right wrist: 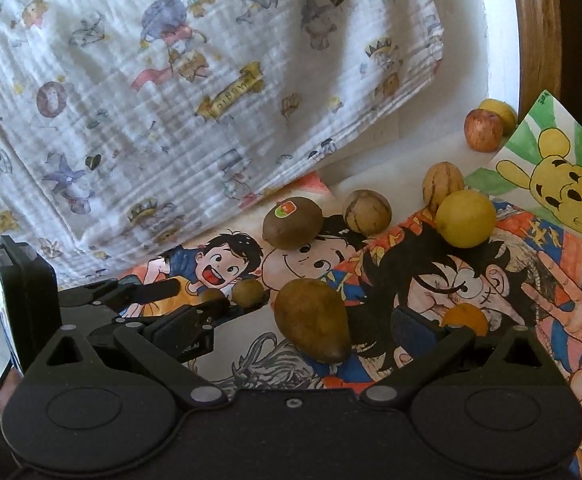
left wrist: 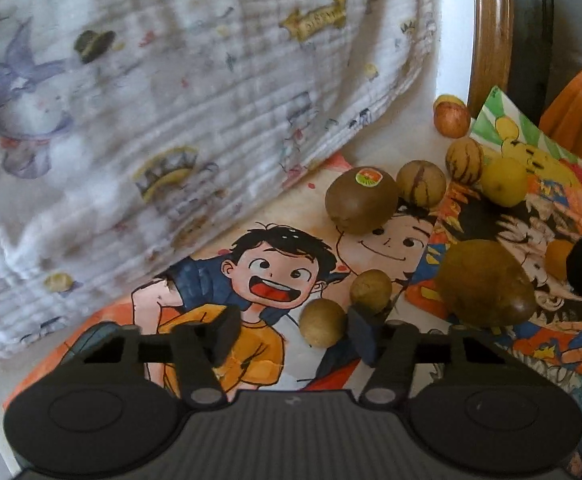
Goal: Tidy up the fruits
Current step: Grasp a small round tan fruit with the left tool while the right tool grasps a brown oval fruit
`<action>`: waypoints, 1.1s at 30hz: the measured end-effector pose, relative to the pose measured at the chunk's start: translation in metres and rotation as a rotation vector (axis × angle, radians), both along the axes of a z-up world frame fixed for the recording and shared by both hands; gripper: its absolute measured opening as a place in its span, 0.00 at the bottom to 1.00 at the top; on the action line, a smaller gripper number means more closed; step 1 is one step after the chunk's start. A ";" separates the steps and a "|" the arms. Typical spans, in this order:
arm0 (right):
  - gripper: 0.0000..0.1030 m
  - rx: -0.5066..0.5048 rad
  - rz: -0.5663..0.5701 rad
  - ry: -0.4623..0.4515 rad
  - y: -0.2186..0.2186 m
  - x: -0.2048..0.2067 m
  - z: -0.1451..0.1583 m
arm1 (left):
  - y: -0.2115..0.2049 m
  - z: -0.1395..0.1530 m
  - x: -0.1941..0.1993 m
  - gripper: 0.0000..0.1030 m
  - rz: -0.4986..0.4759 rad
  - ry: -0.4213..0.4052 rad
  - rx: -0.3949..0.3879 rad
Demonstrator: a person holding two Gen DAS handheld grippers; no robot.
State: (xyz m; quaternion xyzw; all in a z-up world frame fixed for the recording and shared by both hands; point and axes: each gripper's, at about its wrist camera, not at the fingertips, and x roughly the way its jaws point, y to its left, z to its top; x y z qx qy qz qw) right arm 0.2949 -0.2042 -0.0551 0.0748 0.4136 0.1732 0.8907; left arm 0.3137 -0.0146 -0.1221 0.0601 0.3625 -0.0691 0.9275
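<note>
This is looking like a home, likely a child's corner. A white muslin cloth (right wrist: 179, 92) printed with cartoon animals and crowns is hanging over the back of the bench (right wrist: 375, 178), hand-coloured cartoon drawings (right wrist: 471, 280) are lying across it, and loose fruit, among them a stickered kiwi (right wrist: 292, 222) and a small apple (right wrist: 483, 129), is sitting beside a curved wooden frame (right wrist: 539, 28).

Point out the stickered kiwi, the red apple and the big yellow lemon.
stickered kiwi (right wrist: 292, 223): right wrist view, middle of its brown skin.
red apple (right wrist: 483, 130): right wrist view, centre of its front face.
big yellow lemon (right wrist: 465, 218): right wrist view, middle of its rind.
</note>
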 end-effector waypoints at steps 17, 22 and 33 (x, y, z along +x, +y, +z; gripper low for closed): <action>0.99 -0.027 0.014 0.037 0.005 0.017 -0.023 | 0.004 0.000 0.001 0.27 -0.037 0.006 -0.014; 0.99 -0.053 0.023 0.046 0.012 0.030 -0.036 | 0.011 0.008 -0.003 0.28 -0.030 0.000 -0.019; 0.72 -0.122 0.064 0.095 0.026 0.051 -0.062 | 0.015 0.009 -0.007 0.28 -0.022 0.012 -0.028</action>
